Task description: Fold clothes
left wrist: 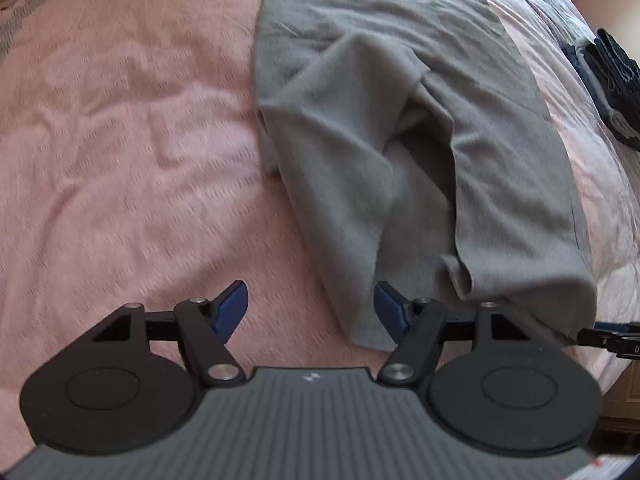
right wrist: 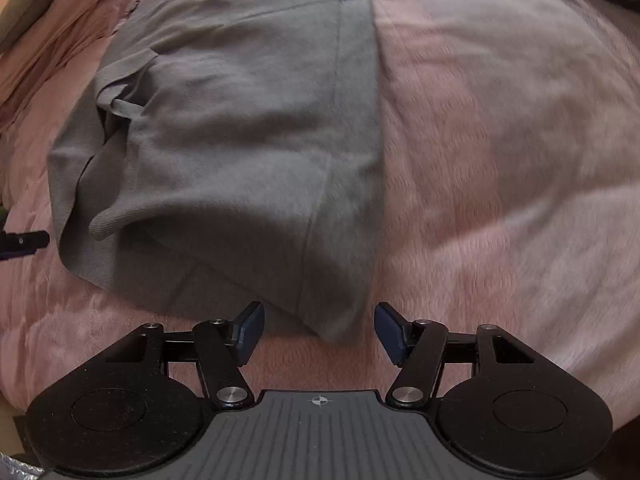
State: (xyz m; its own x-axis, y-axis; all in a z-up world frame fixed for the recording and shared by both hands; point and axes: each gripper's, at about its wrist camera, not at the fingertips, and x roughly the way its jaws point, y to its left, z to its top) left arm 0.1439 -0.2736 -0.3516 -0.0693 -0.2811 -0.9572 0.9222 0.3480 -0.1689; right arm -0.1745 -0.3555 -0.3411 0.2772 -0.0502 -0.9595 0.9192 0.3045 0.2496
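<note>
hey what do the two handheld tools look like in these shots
Both match. The left tool and the right tool each have two dark blue finger pads on black linkage arms with silver pivot pins, black round side discs, and a ribbed grey base bearing a small white mark. No cables, hands or sleeves show.

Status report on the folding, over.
Left gripper open, empty. Right gripper open, empty. Grey garment partly folded on pink bedspread, nearest corner between right fingers. Dark clothes pile off to the side.

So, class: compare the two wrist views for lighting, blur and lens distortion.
Left wrist view: brighter daylight, fisheye curves the pink bedspread, slight motion blur. Right wrist view: dimmer, the grey garment shadowed at its near edge, bedspread smeared on the right.
</note>
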